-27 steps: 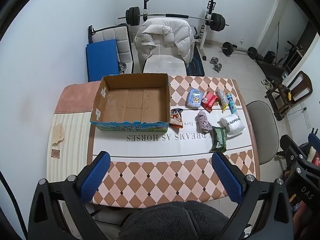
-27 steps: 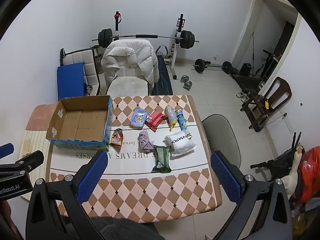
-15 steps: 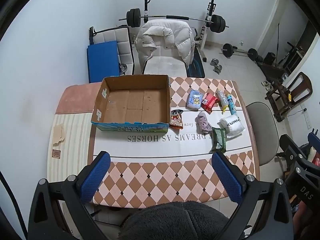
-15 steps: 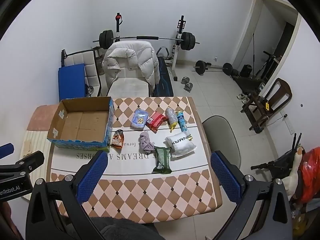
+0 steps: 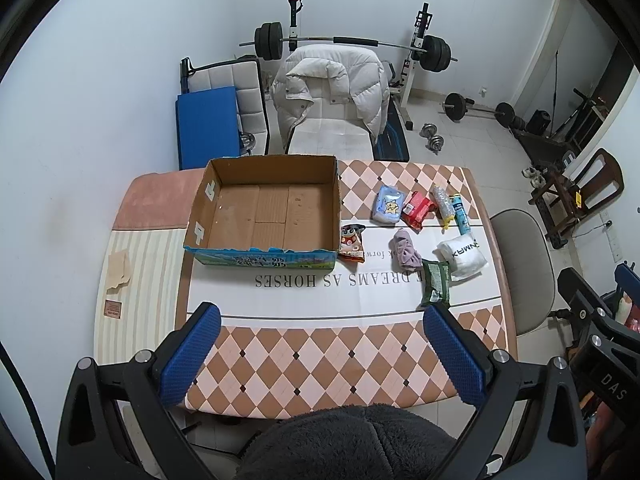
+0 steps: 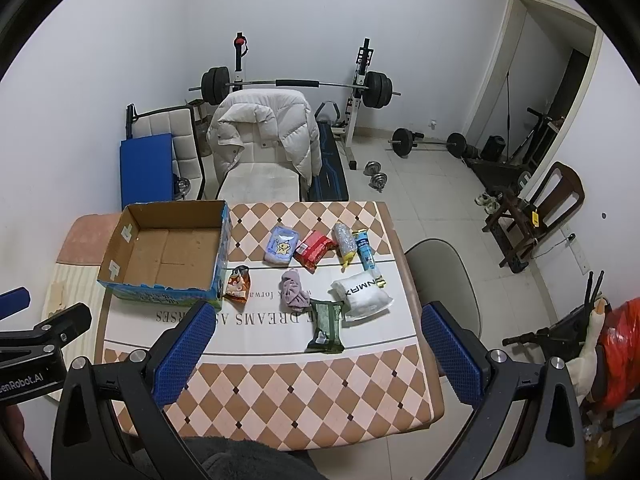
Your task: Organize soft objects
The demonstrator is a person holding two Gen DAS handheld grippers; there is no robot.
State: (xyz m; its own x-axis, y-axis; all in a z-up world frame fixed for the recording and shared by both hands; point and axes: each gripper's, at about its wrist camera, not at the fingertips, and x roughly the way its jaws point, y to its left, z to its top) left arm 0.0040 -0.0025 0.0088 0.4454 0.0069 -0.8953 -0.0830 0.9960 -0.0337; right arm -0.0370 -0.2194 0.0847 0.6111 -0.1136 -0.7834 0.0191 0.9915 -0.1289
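Tablecloth (image 5: 320, 344) lettering "DREAMS AS HORSES", towel (image 6: 362, 294) "NMAX"

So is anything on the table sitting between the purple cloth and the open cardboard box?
Only partly. The snack packet lies against the cardboard box's right wall, roughly between it and the purple cloth. It lies flat, so lifting the cloth over it into the open top looks unobstructed.

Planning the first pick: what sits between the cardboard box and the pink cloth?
Only a small snack bag, beside the cardboard box; bare tablecloth then reaches the pink cloth. Left wrist view.
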